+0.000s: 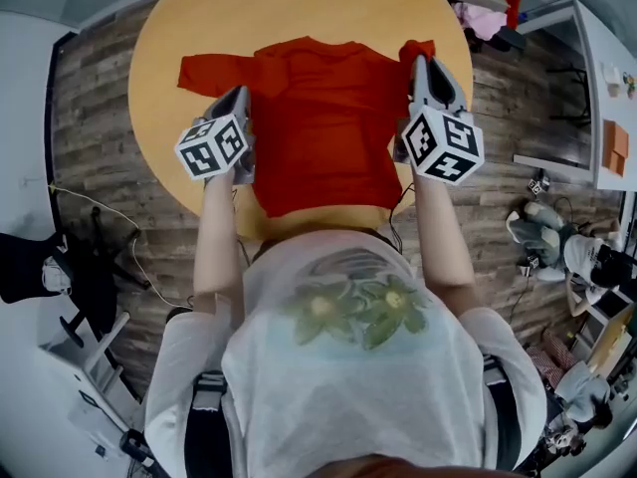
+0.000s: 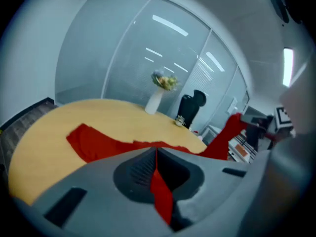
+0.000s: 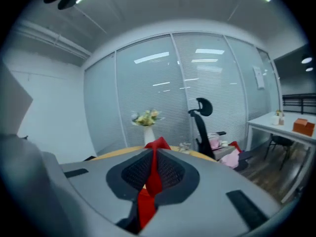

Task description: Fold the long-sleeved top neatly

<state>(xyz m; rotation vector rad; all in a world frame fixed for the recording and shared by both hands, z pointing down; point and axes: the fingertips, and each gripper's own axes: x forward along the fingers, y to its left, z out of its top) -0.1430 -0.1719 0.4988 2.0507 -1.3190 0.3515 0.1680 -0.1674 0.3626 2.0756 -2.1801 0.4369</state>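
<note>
Top [image 1: 318, 132]: red, lying on the round table [image 1: 199, 18].
Left gripper [image 1: 240, 98]: pinches its side edge.
Right gripper [image 1: 419, 63]: pinches red cloth too, maybe the sleeve.
Good fold: hold tight, move both together, lay it flat.

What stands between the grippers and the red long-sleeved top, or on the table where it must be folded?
Nothing visible does. The left gripper and the right gripper both have their jaws shut on the red top itself, and the round table around it is bare; a vase of flowers stands at its far edge.
</note>
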